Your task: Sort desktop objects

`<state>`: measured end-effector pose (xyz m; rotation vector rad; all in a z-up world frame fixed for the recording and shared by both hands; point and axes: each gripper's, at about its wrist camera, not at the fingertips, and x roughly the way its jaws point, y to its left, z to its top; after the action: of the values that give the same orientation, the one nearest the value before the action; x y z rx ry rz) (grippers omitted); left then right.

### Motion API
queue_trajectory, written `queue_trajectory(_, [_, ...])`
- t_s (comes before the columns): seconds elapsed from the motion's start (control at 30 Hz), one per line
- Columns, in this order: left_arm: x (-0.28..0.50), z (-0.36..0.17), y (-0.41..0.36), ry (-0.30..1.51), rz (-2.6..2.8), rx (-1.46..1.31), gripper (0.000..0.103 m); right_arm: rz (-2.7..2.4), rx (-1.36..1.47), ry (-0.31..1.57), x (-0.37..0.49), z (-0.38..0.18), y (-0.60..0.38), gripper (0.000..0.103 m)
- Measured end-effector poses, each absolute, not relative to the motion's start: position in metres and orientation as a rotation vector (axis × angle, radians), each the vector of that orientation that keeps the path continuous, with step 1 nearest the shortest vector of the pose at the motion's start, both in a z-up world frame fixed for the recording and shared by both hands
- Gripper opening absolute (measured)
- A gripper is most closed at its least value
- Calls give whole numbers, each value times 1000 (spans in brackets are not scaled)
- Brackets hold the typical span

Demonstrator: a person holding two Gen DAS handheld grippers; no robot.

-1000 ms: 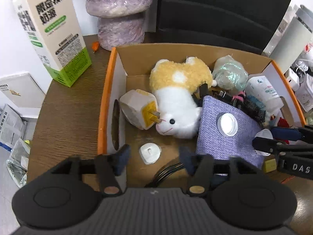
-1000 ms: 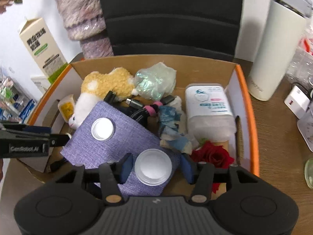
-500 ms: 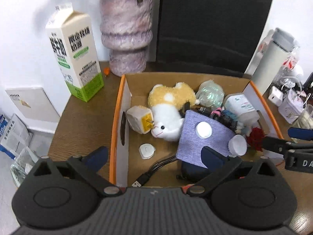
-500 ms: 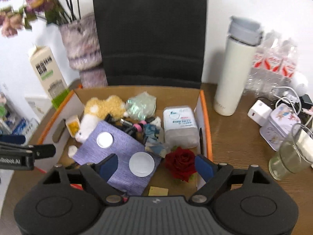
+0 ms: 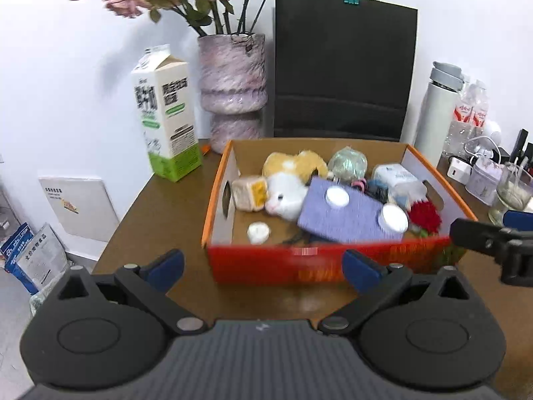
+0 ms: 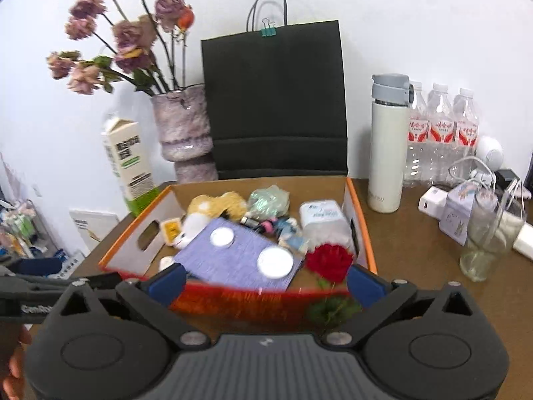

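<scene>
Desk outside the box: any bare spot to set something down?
Bare wood left of the box, up to the milk carton, and along its red front. Right side by the glass and charger is crowded.

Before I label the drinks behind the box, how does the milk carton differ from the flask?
The milk carton is a square box with a green base and a peaked top; the flask is a round white cylinder with a grey lid. The carton stands left of the box, the flask right. Both stand upright on the table.

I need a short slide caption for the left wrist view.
Open left gripper before an orange box holding a plush toy and purple pouch.
</scene>
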<state>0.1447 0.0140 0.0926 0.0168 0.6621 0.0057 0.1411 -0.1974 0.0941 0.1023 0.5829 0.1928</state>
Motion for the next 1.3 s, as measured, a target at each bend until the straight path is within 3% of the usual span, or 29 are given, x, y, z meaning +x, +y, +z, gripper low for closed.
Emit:
queue_trajectory(0.9, [-115, 16, 2, 609, -25, 37, 103, 109, 55, 589, -100, 11, -214, 103])
queue_trajectory(1.3, [-120, -1, -2, 601, -61, 54, 103, 120, 4, 587, -122, -2, -201, 103])
